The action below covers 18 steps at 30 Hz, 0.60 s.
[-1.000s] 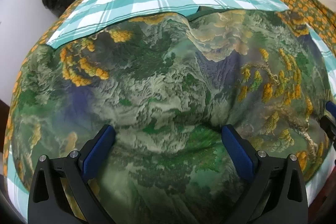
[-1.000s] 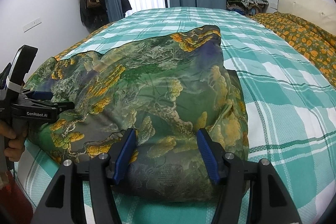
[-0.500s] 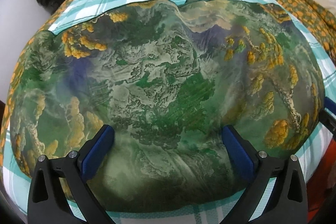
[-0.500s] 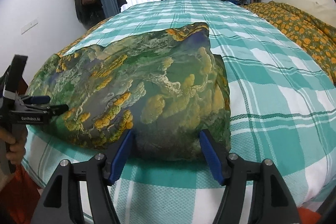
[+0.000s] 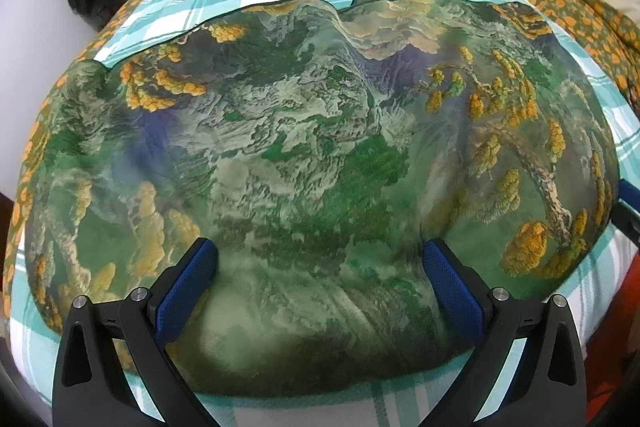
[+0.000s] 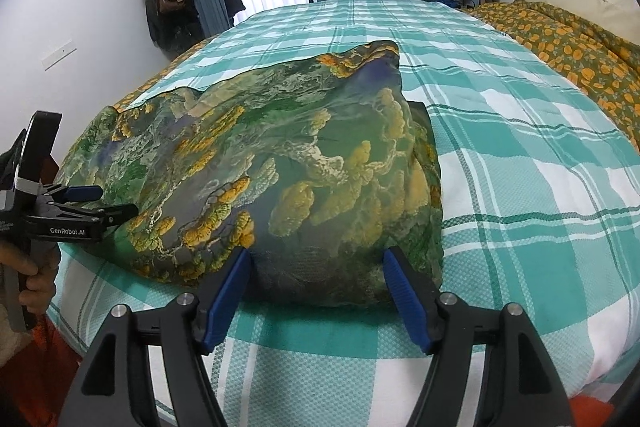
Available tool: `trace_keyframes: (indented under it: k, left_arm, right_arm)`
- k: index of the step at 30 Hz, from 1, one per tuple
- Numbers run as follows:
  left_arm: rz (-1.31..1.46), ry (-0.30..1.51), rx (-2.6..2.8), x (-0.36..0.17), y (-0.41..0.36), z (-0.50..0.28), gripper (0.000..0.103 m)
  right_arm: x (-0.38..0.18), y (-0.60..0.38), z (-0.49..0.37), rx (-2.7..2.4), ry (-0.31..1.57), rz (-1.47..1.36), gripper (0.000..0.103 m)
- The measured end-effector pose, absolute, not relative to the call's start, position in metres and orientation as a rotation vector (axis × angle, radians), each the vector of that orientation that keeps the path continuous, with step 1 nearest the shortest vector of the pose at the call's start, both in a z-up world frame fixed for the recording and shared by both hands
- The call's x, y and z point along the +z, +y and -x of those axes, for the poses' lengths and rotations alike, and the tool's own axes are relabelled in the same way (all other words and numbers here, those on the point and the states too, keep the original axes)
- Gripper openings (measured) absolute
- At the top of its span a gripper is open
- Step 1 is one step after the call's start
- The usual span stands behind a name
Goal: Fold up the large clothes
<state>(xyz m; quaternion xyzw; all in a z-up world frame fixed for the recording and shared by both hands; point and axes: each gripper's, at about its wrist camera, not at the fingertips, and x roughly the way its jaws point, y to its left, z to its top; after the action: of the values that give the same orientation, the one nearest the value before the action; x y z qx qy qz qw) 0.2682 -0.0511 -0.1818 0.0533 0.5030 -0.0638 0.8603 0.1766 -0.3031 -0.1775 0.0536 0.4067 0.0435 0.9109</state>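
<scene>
With both the left gripper [image 5: 320, 263] and right gripper [image 6: 316, 263] spread wide, the slippery printed garment [image 6: 280, 167] could be dragged unfolded if pinched unevenly.

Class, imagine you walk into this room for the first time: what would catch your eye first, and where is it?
First, the green landscape-print garment, dotted with orange-yellow trees, lying folded on the near part of the teal checked bedspread. Next, the two blue-padded grippers at its near edge: the right gripper and the left gripper, both open.
</scene>
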Motion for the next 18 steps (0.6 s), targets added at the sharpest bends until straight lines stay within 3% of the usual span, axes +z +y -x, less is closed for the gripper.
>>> trace_keyframes:
  k: [9, 18]
  left_arm:
    - [0.017, 1.027, -0.223, -0.157, -0.031, -0.221, 0.101]
    - [0.019, 0.936, -0.222, -0.151, -0.041, -0.252, 0.101]
  right_arm:
    - [-0.169, -0.338, -0.162, 0.032, 0.847, -0.293, 0.070]
    - [-0.194, -0.355, -0.159, 0.019, 0.925, -0.489, 0.073]
